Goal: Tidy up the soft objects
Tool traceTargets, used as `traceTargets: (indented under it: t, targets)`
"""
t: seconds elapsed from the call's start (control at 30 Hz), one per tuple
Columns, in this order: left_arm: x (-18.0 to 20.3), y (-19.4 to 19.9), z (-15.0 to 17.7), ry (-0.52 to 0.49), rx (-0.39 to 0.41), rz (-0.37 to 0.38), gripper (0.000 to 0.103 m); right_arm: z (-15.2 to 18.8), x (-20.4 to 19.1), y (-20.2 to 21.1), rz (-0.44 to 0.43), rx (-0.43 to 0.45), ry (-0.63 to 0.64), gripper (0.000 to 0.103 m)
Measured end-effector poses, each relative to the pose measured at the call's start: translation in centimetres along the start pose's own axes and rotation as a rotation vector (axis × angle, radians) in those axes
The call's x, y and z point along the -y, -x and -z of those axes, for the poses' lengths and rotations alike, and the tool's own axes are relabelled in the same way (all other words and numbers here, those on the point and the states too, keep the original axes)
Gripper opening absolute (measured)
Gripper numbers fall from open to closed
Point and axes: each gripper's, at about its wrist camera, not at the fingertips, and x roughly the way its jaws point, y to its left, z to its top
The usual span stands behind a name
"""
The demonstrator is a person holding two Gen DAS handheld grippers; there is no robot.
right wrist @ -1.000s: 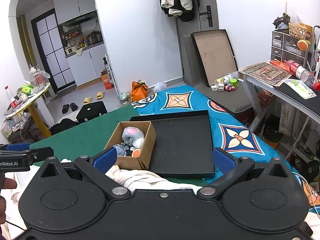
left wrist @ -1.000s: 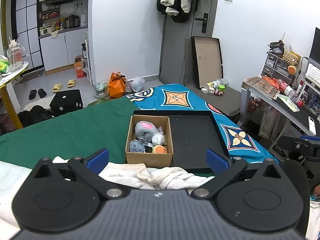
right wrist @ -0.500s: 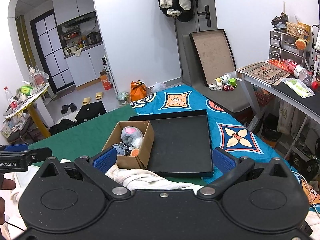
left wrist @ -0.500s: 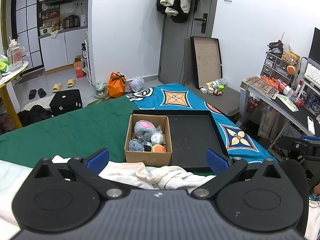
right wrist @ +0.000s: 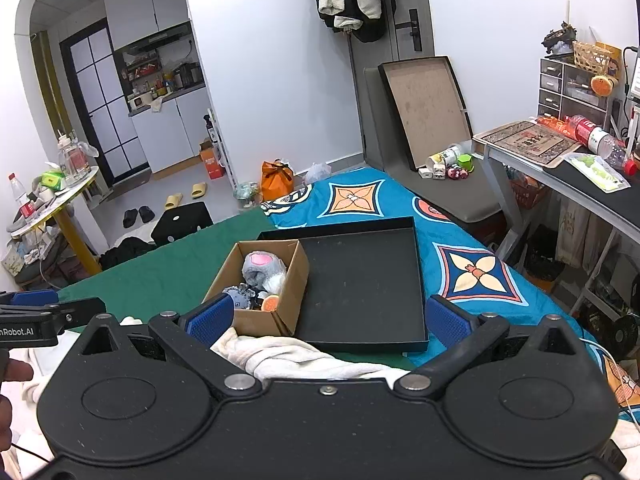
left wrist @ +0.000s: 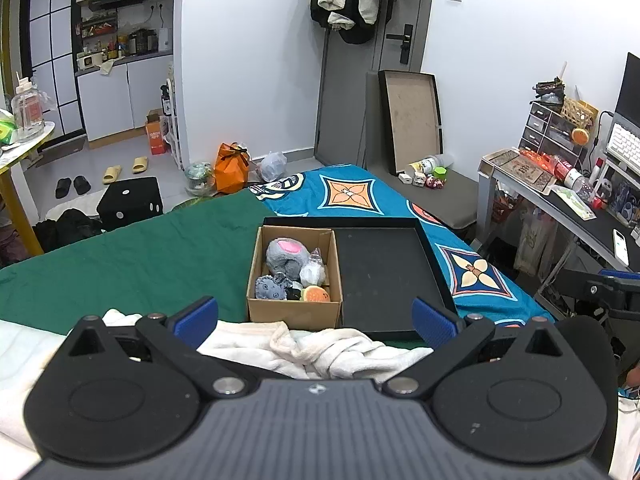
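Now, with both grippers' jaws spread and empty, reach your left gripper point(left wrist: 315, 316) straight down into the cardboard box point(left wrist: 294, 312) for the grey plush point(left wrist: 286, 256).

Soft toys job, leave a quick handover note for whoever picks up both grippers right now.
Left gripper: open, holding nothing.
Right gripper: open, holding nothing.
Cardboard box sits in the left part of the black tray on the bed, holding the soft toys.
White cloth lies crumpled in front of the box, between both grippers' fingers.
Done: nothing visibly moved out.
Left: probably sorting the toys; the rest of the tray is bare.
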Motion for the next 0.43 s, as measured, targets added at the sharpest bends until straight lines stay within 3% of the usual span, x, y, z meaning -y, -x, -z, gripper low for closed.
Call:
traceTargets:
  t: [0.43]
  targets:
    - [-0.3, -1.3, -0.7, 0.013, -0.005, 0.015, 0.102, -0.3, 0.3, -1.8, 0.003, -0.021, -0.020, 0.103]
